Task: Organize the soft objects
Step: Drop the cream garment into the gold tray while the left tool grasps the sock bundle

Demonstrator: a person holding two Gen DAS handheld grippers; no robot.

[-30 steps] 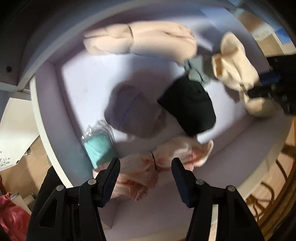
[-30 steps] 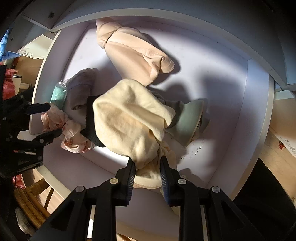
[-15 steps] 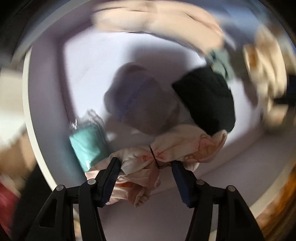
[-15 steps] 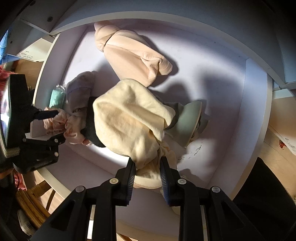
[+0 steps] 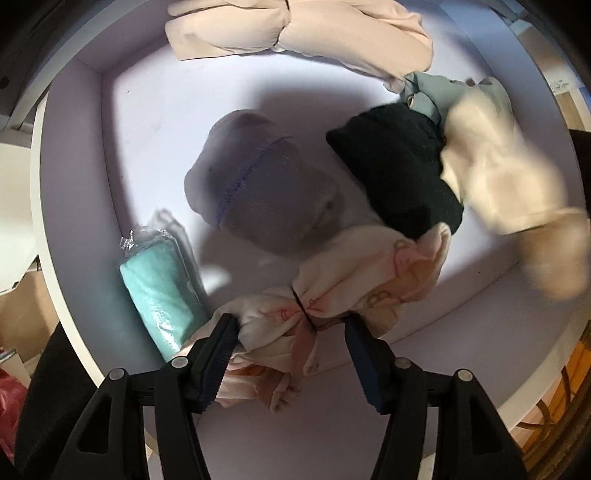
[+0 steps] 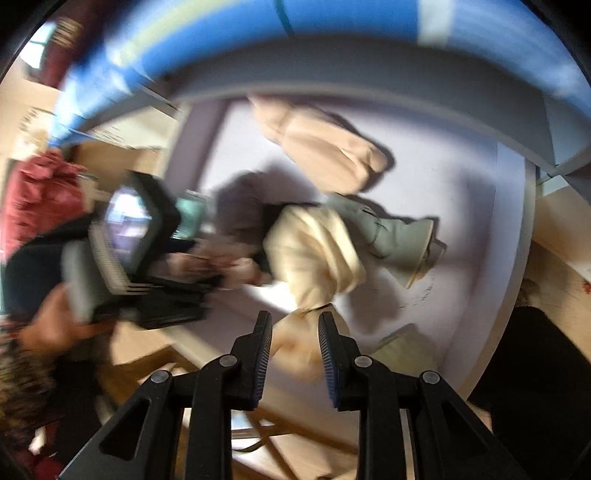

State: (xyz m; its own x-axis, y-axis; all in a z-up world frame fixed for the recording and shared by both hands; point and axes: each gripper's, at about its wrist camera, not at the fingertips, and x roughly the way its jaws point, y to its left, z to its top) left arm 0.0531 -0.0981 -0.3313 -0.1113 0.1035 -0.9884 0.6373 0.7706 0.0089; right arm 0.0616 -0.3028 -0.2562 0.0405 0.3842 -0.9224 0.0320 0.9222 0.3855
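In a white shelf compartment (image 5: 159,122) lie several tied cloth bundles. My left gripper (image 5: 290,328) points straight down over the pink-printed bundle (image 5: 351,288) at the front edge. Its jaws are opening with that bundle between them, and the pads do not clearly press it. My right gripper (image 6: 293,325) is shut on the tail of the cream bundle (image 6: 314,251), which hangs lifted and blurred at the right in the left wrist view, cream bundle (image 5: 498,173). A black bundle (image 5: 399,173) and a grey-purple bundle (image 5: 258,192) lie mid-shelf.
A peach bundle (image 5: 295,33) lies along the back wall, with a sage-green bundle (image 6: 399,236) beside it. A teal cloth in clear wrap (image 5: 162,295) rests against the left wall. A person's hand (image 6: 48,317) holds the left device (image 6: 125,236). Below the shelf edge are wood floor and a rattan chair (image 5: 554,413).
My right gripper has risen and tilted up with the cream bundle, pulling it off the shelf. My left gripper has come closer to the pink-printed bundle.
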